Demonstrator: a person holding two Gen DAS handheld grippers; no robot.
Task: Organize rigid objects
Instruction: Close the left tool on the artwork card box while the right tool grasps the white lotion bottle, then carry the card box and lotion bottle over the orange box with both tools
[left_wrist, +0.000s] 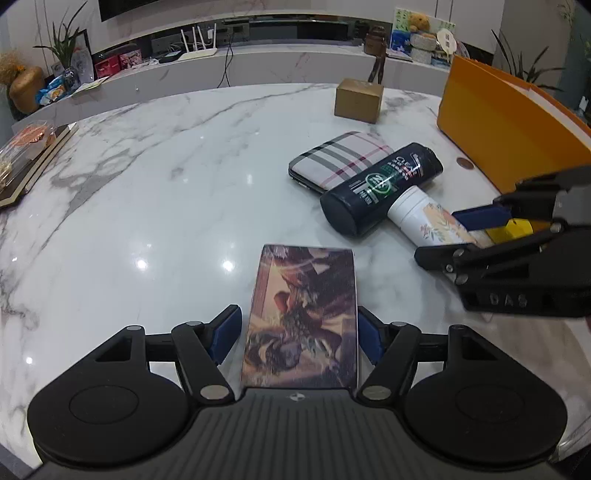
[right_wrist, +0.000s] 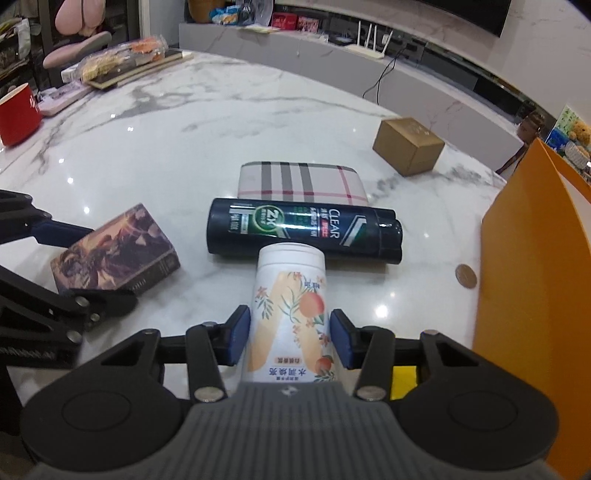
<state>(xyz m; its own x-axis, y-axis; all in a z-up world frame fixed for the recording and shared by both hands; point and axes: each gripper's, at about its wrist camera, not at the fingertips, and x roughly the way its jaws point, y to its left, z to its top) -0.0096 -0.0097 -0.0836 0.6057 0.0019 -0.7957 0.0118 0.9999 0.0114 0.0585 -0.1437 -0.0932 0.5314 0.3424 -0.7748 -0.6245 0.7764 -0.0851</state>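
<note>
A picture-printed box (left_wrist: 301, 317) lies flat on the marble table (left_wrist: 166, 206). My left gripper (left_wrist: 299, 325) is shut on it, a blue pad against each long side. The same box (right_wrist: 114, 251) shows at the left of the right wrist view, between the left gripper's fingers (right_wrist: 59, 230). A white bottle with an orange fruit print (right_wrist: 290, 310) lies on its side, and my right gripper (right_wrist: 290, 328) is shut on its body. Its cap end rests against a dark shampoo bottle (right_wrist: 303, 230) lying crosswise beyond it.
A plaid case (right_wrist: 303, 182) lies behind the shampoo bottle, with a small cardboard box (right_wrist: 408, 146) farther back. An orange bag (right_wrist: 532, 280) stands at the right with a coin (right_wrist: 466, 276) beside it. A red cup (right_wrist: 18, 112) and food packs (right_wrist: 122, 57) sit far left.
</note>
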